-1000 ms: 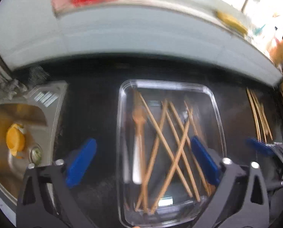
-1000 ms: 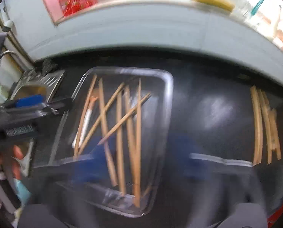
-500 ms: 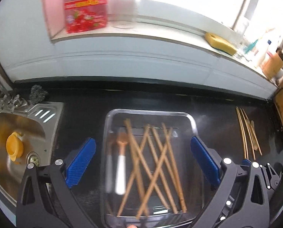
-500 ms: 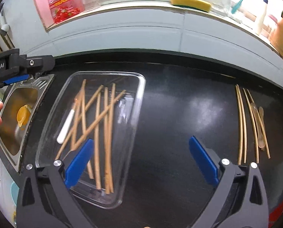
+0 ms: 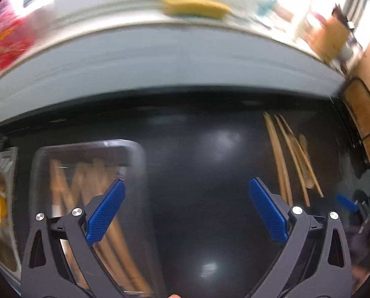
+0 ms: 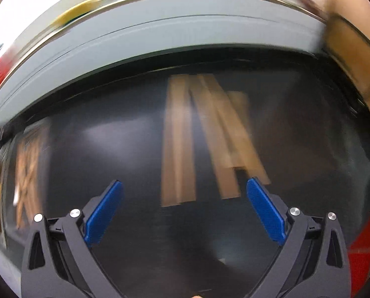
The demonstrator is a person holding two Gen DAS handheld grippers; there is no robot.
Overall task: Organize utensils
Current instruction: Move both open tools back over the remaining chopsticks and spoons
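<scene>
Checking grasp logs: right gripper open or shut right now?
Open. The right gripper shows its blue fingers spread wide with only bare black counter between them; the blurred chopsticks lie ahead, ungrasped.

both views swung right: tray (image 5: 137, 164) now at left, loose chopsticks (image 6: 177, 144) ahead of right gripper (image 6: 184, 206).

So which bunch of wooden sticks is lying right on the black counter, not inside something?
The loose wooden chopsticks on the right, lying bare on the black countertop. The other bunch sits crisscrossed inside the clear plastic tray near the sink.
</scene>
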